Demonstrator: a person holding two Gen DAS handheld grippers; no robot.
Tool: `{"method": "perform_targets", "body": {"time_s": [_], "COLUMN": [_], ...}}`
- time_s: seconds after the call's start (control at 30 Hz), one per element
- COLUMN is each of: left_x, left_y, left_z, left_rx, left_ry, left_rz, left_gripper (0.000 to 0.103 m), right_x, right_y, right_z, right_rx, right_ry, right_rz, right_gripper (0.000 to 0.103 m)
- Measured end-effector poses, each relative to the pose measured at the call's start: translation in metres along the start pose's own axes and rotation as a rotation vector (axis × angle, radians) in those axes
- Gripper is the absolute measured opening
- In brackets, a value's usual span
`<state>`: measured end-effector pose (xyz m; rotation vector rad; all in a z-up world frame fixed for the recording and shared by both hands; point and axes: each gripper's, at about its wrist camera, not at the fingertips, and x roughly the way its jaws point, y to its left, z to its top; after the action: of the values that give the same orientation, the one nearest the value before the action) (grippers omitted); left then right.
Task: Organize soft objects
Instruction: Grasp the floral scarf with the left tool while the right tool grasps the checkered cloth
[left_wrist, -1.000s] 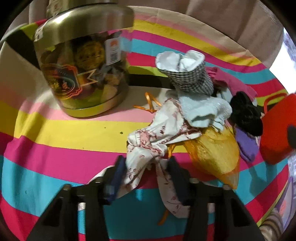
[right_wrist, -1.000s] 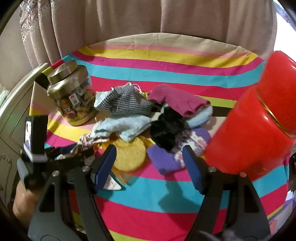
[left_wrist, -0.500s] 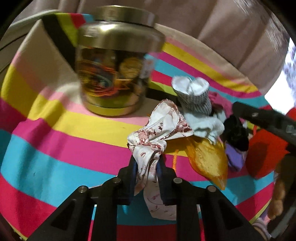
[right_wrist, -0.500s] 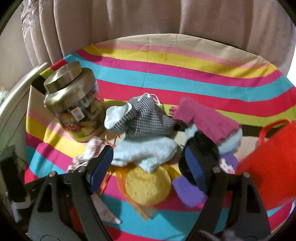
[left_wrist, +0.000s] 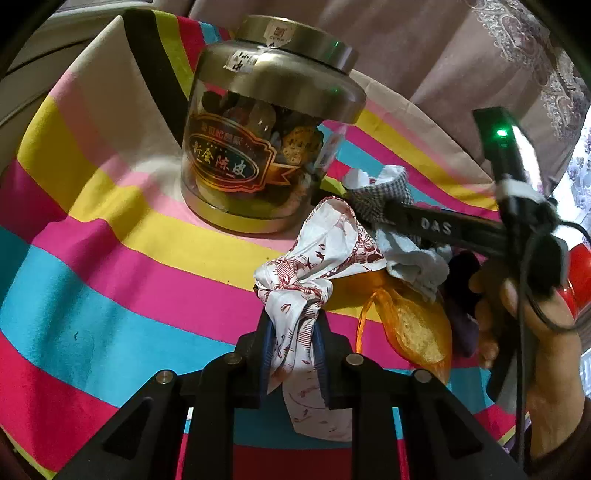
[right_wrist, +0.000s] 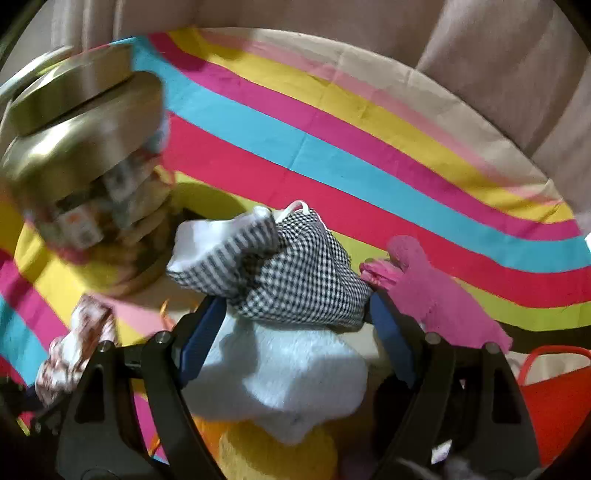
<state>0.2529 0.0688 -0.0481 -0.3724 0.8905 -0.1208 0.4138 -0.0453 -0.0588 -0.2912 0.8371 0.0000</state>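
Observation:
My left gripper is shut on a white cloth with red print, lifting its knotted end off the striped tablecloth; the cloth also shows in the right wrist view. My right gripper is open, its blue pads on either side of a black-and-white checked pouch that lies on a pale blue fluffy sock. A pink glove lies to the right, a yellow sponge in orange mesh below the pile. The right gripper's arm crosses the pile in the left wrist view.
A glass jar with a gold lid stands on the striped tablecloth just left of the pile. A red basket sits at the right. Curtains hang behind the table.
My left gripper closed on the white printed cloth and has lifted it. My right gripper moved forward and down over the pile, now straddling the checked pouch.

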Motion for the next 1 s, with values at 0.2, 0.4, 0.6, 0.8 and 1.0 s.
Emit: {"method": "perform_targets", "body": {"time_s": [0.2, 0.4, 0.6, 0.8, 1.0], "left_x": [-0.009, -0.007, -0.005, -0.013, -0.026], "left_y": [-0.001, -0.002, -0.002, -0.002, -0.01], "left_z": [-0.005, -0.005, -0.003, -0.004, -0.004], "left_rx": [0.026, 0.026, 0.021, 0.017, 0.043], "left_ry": [-0.015, -0.014, -0.012, -0.052, -0.102], "left_rz": [0.008, 0.013, 0.011, 0.008, 0.017], "left_gripper": [0.022, 0.022, 0.022, 0.022, 0.022], "right_x": [0.024, 0.053, 0.062, 0.019, -0.043], "right_y": [0.004, 0.023, 0.022, 0.003, -0.013], "right_z": [0.019, 0.023, 0.015, 0.018, 0.007], "right_rx": [-0.03, -0.111, -0.108, -0.007, 0.07], "right_ry": [0.003, 0.059, 0.065, -0.066, -0.174], "right_rz": [-0.002, 0.029, 0.054, 0.08, 0.118], "right_gripper": [0.082, 0.043, 0.015, 0.013, 0.013]}}
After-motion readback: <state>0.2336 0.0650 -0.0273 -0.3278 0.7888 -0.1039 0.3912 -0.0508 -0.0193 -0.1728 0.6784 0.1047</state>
